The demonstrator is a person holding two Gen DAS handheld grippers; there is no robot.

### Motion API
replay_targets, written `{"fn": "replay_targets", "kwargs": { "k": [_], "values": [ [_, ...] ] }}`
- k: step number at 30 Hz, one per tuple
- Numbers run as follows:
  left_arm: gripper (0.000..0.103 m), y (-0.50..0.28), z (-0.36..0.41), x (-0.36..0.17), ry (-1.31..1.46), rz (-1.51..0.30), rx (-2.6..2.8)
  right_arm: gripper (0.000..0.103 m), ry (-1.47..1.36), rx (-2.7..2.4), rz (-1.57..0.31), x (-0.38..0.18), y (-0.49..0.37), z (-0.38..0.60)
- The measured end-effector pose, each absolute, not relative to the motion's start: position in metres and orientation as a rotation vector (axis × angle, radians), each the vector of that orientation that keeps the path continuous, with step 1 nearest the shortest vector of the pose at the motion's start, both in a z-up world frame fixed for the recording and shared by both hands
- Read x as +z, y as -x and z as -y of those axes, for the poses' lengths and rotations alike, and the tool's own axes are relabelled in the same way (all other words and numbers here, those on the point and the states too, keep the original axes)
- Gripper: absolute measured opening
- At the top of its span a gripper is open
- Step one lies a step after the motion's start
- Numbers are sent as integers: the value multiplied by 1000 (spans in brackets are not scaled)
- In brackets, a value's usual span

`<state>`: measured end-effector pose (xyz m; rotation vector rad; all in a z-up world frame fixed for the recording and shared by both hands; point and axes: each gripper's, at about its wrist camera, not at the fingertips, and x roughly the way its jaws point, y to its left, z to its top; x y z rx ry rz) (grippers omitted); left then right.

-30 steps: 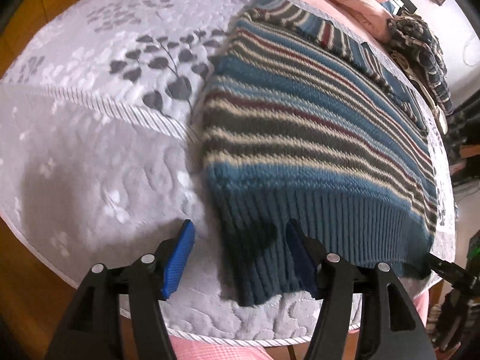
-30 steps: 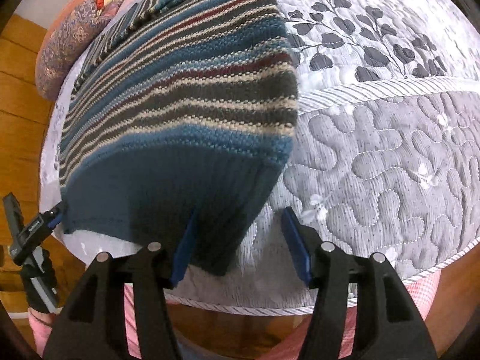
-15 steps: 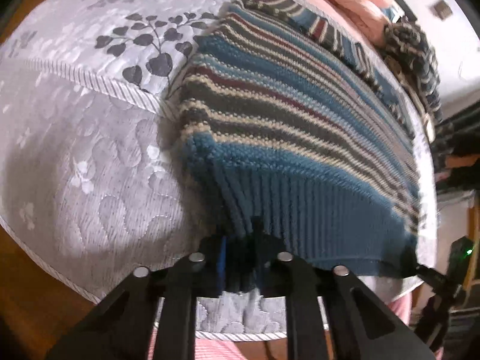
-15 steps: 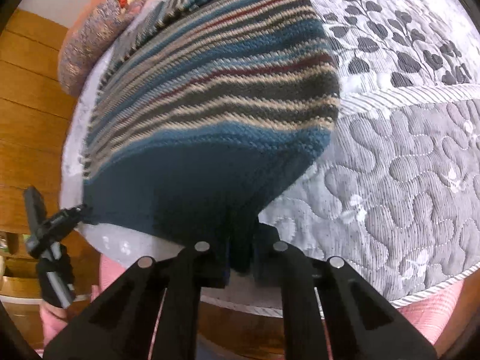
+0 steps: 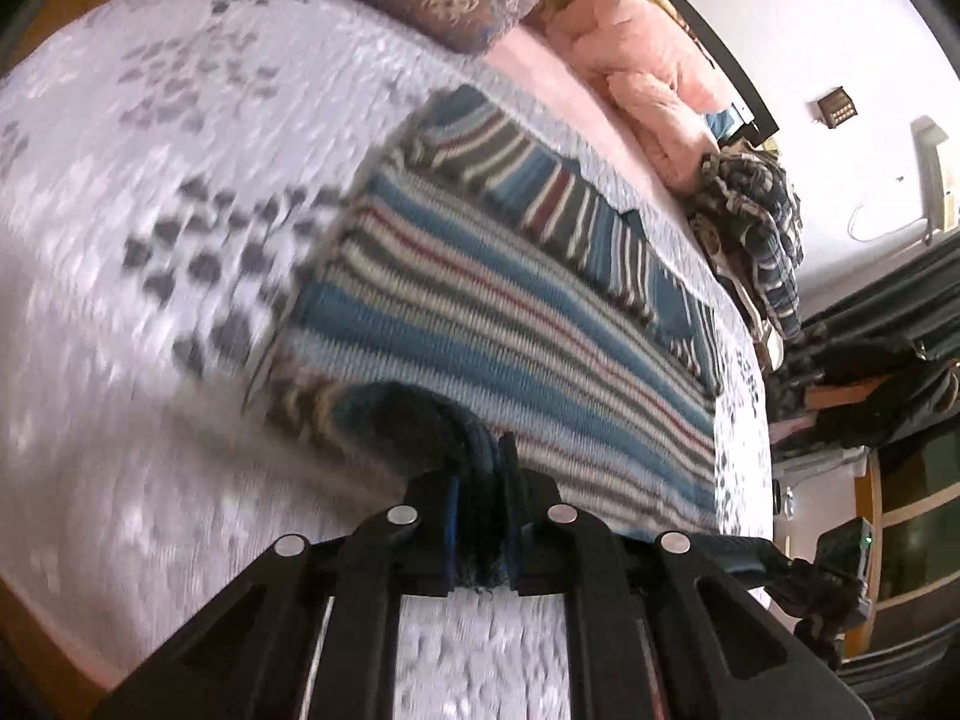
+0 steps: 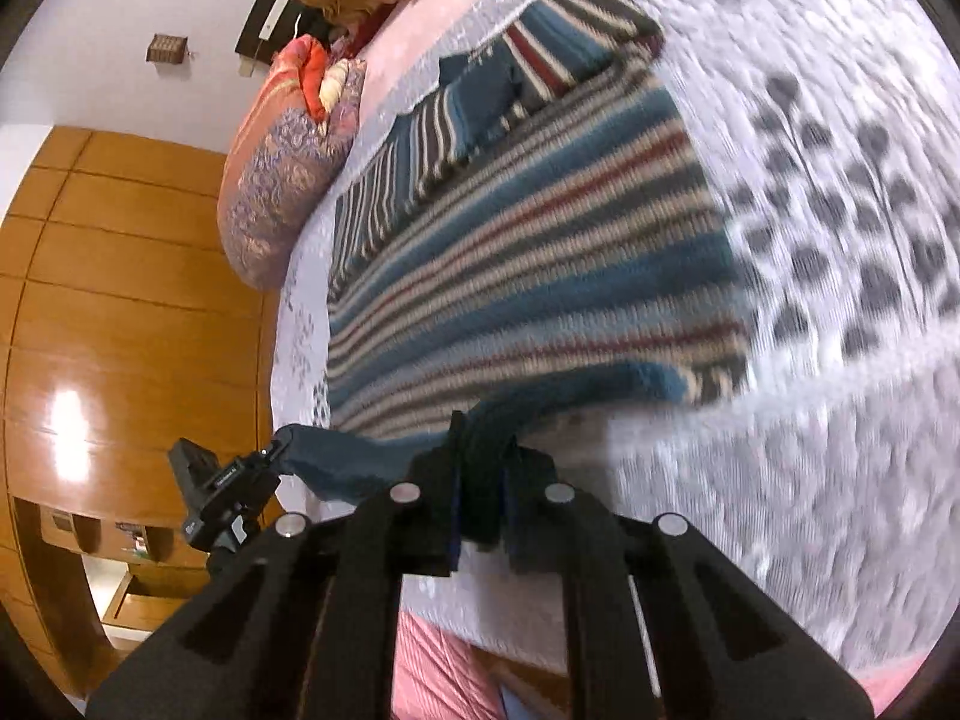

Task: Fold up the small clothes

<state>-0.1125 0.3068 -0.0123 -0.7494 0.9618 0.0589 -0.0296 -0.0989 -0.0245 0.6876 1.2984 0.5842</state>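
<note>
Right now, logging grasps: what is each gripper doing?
Left gripper: closed on the striped sweater's ribbed hem.
Right gripper: closed on the same hem.

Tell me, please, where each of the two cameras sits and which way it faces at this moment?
Left wrist: sits on the left gripper, facing across the bed toward the pillows; its fingers, clamped on the striped sweater hem, show.
Right wrist: sits on the right gripper, facing the same way from the hem's other corner; its fingers and the left gripper show.
Shared: the sweater, the quilted bedspread, the patterned pillow.
</note>
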Motion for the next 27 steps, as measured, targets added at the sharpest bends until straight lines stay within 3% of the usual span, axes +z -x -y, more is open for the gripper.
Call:
{"fn": "replay_targets", "kwargs": {
  "k": [12, 20, 24, 27],
  "values": [
    [12, 0, -337, -58, 782, -1029, 74, 9, -759, 509, -1408, -78, -86, 88],
    [17, -22, -357, -91, 910, -1077, 14, 12, -768, 498, -1488, -113, -118, 89],
    [30, -8, -376, -87, 1063, -1045, -84, 20, -775, 521, -1490, -112, -113, 102],
    [42, 10, -393, -72, 1071, -992, -79, 35, -733, 510, -1464, -103, -108, 113]
  ]
}}
